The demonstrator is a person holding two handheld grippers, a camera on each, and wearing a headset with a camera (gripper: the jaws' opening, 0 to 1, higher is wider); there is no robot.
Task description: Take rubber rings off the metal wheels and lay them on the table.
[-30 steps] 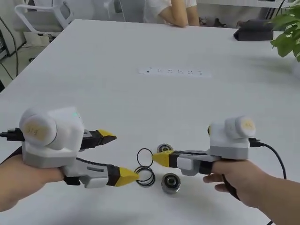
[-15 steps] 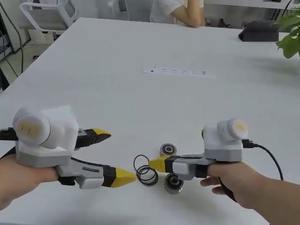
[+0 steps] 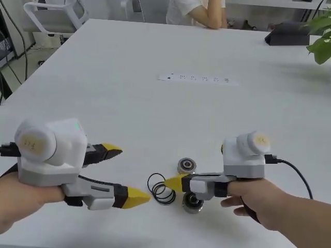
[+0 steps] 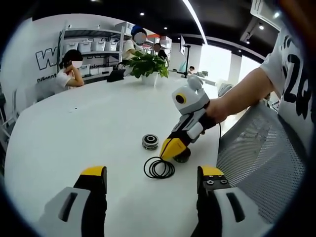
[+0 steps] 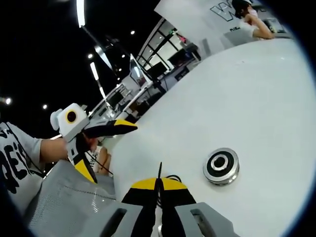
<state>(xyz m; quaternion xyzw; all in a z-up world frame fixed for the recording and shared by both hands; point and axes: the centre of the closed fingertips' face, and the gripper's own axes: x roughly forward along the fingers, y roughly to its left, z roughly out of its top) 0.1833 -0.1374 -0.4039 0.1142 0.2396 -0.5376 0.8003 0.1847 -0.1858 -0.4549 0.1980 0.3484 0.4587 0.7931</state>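
Observation:
Several loose black rubber rings [image 3: 160, 189] lie overlapping on the white table [image 3: 155, 113] between my two grippers. One metal wheel [image 3: 186, 165] sits just behind them. A second wheel [image 3: 193, 202] is partly hidden under my right gripper [image 3: 173, 182]. The right gripper is shut, and a thin black ring [image 5: 159, 171] sticks out from between its tips, right at the pile. My left gripper [image 3: 124, 173] hovers open to the left of the rings [image 4: 159, 168] with nothing between its jaws. The bare wheel [image 5: 220, 166] lies right of the right gripper's tips.
A white power strip [image 3: 198, 78] lies mid-table. A person [image 3: 196, 13] sits at the far end, with a black bag [image 3: 289, 36] and a green plant [image 3: 321, 44] at the far right. A chair [image 3: 51, 13] stands at the far left.
My right gripper has moved down towards the near wheel, and the ring at its tip has come down to the pile. The left gripper has barely moved. The head camera has shifted.

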